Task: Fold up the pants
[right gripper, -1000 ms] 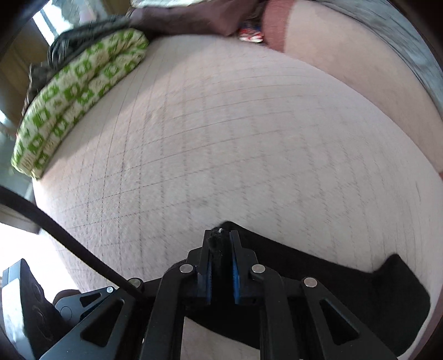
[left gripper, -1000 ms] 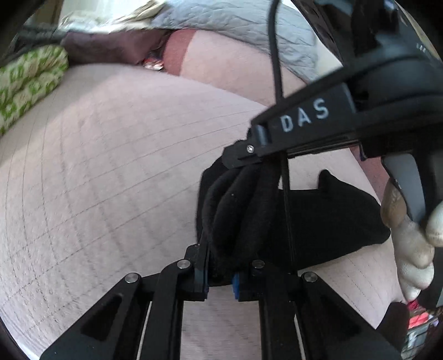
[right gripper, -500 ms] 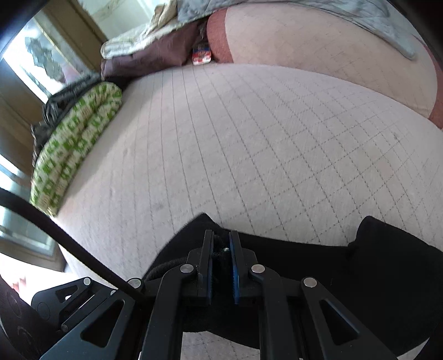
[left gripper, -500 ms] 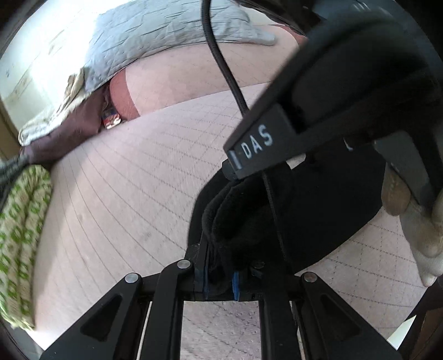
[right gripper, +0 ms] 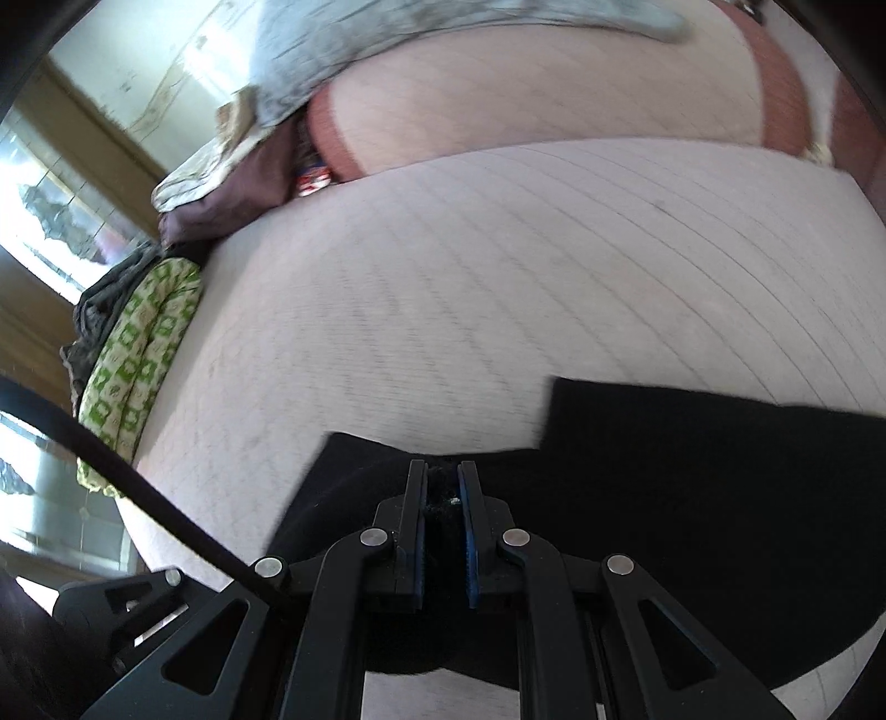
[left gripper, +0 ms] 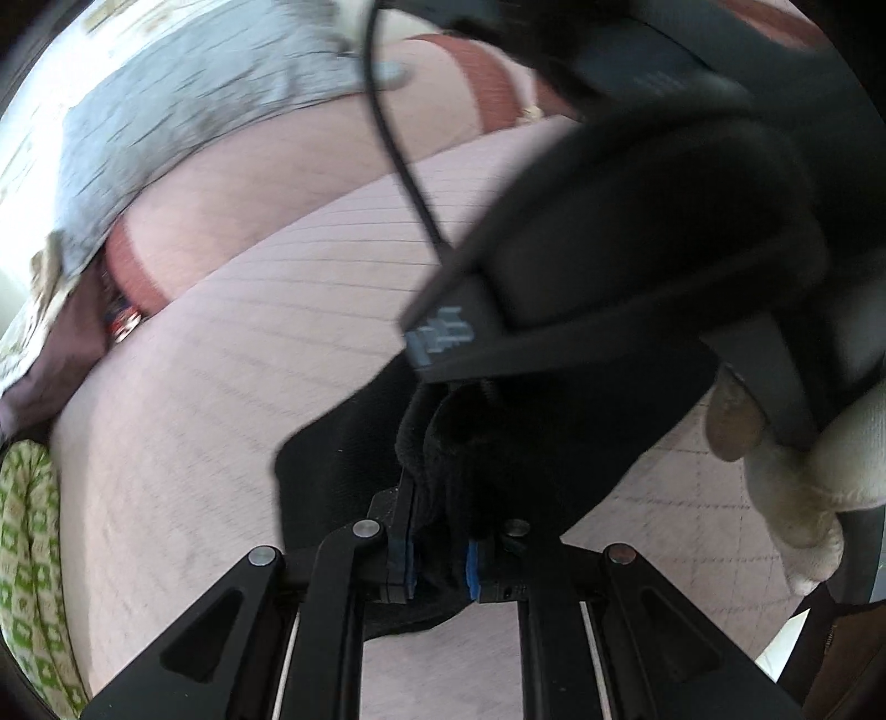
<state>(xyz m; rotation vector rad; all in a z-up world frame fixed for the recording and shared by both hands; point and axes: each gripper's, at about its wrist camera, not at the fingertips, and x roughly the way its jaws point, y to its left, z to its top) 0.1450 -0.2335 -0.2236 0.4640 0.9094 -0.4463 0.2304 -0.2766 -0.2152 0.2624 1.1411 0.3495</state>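
Note:
The black pants (right gripper: 692,471) lie partly on a pale quilted bed (right gripper: 498,266). My left gripper (left gripper: 440,559) is shut on a thick bunch of the black fabric (left gripper: 459,459), which bulges up between its blue pads. My right gripper (right gripper: 442,487) is shut on another edge of the pants, with cloth spreading flat to its right. In the left wrist view the right gripper's black body (left gripper: 637,266) fills the upper right, close above the left one, with a gloved hand (left gripper: 803,493) on its handle.
A green-and-white patterned blanket (right gripper: 138,354) lies along the bed's left edge. A grey quilt (right gripper: 387,39) and a brown cloth (right gripper: 221,205) are piled at the far side by a reddish-edged pillow (right gripper: 554,94). A black cable (left gripper: 398,144) hangs across the left view.
Both grippers have lifted and tilted up, still holding the pants. The views now look further over the bed toward the pillow. The right gripper body has come closer over the left one.

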